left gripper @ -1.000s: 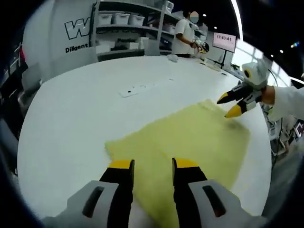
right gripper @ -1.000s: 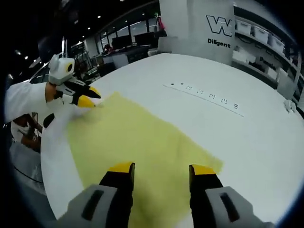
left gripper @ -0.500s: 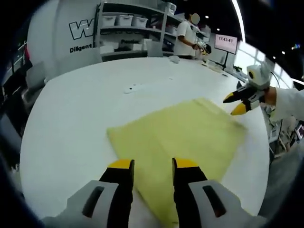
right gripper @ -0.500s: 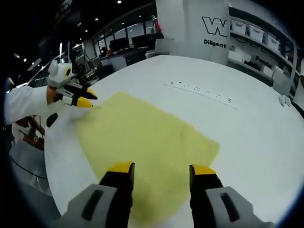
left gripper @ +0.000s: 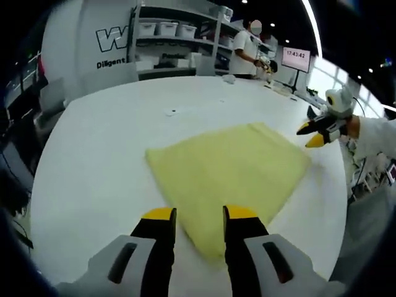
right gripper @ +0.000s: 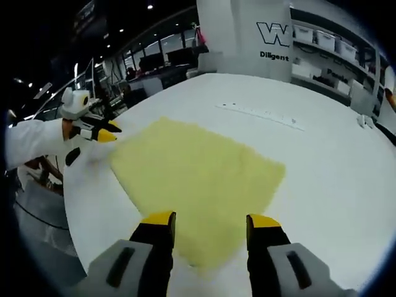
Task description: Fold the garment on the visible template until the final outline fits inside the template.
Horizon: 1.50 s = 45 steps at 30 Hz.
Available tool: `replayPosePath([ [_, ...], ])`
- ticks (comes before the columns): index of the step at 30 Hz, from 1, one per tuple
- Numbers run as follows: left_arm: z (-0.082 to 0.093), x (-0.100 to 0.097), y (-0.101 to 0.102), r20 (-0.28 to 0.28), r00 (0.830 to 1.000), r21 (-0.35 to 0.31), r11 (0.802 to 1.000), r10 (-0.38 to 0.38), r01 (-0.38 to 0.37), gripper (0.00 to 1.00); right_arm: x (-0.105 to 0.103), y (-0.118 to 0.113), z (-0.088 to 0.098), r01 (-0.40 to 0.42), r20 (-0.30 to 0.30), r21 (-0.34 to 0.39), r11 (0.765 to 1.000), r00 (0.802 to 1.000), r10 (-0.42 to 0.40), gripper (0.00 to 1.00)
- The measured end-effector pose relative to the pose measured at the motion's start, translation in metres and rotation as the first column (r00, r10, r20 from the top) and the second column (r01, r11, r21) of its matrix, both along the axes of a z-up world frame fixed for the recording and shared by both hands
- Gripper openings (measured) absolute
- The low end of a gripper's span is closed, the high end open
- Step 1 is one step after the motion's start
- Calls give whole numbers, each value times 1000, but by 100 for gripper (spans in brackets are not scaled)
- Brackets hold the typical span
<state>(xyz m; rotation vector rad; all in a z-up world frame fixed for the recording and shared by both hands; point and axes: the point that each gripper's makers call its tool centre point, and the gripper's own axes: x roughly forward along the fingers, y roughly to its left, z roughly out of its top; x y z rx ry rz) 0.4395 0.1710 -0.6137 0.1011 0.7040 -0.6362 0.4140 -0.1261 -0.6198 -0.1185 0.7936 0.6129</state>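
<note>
- Two claws frame the near edge of each view: the left claw (left gripper: 193, 218), black with yellow tips, stands narrowly parted with nothing between its jaws, above the near corner of the cloth; the right claw (right gripper: 211, 223) is set wider apart, also holding nothing.
- Just past the jaws lies the pale yellow, flat, roughly four-sided fabric garment (left gripper: 229, 168), spread smooth on the broad white round-edged surface (left gripper: 99, 154). In the right gripper view the same garment (right gripper: 198, 176) reaches from beside the jaws out toward the surface's left rim.
- At the garment's far right corner in the left gripper view, the right claw (left gripper: 313, 133) hovers just off the cloth edge, held by a person's white sleeve (left gripper: 374, 133). In the right gripper view the left claw (right gripper: 102, 130) sits likewise at the garment's left corner, with a white sleeve (right gripper: 34, 139) behind it.
- Beyond the cloth, a thin line of small dark marks (right gripper: 260, 114) runs across the bare surface; whether it belongs to a template I cannot tell.
- Farther off stands a grey wall panel with large white lettering (left gripper: 111, 43), then grey shelving carrying white bins (left gripper: 167, 31).
- At the back a person in a white shirt (left gripper: 247, 52) stands beside the surface's far edge, near a lit screen (left gripper: 296, 59).
- Dark ceiling with small spot lights (right gripper: 148, 7) overhead.
</note>
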Motion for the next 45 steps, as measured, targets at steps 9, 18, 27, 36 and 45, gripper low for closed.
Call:
replayPosePath([
  [9, -5, -25, 17, -5, 1000, -13, 1000, 11, -11, 27, -28, -1, -6, 9, -9, 5, 1000, 1000, -9, 46],
  [18, -25, -56, 28, -39, 999, -11, 1000, 12, -12, 25, -51, -12, -18, 43, -39, 13, 999, 998, -42, 44],
  [27, -37, -71, 19, -74, 997, -6, 1000, -8, 8, 20, -60, -16, -34, 41, -67, -3, 999, 997, -41, 35],
  [36, -40, -61, 12, -70, 997, -24, 1000, 18, -20, 18, -57, -15, -41, 46, -71, 5, 999, 996, -46, 24],
  [45, -48, -45, 10, -42, 999, 1, 1000, 19, -19, 10, -54, -16, -41, 51, -66, 16, 999, 997, -50, 21],
])
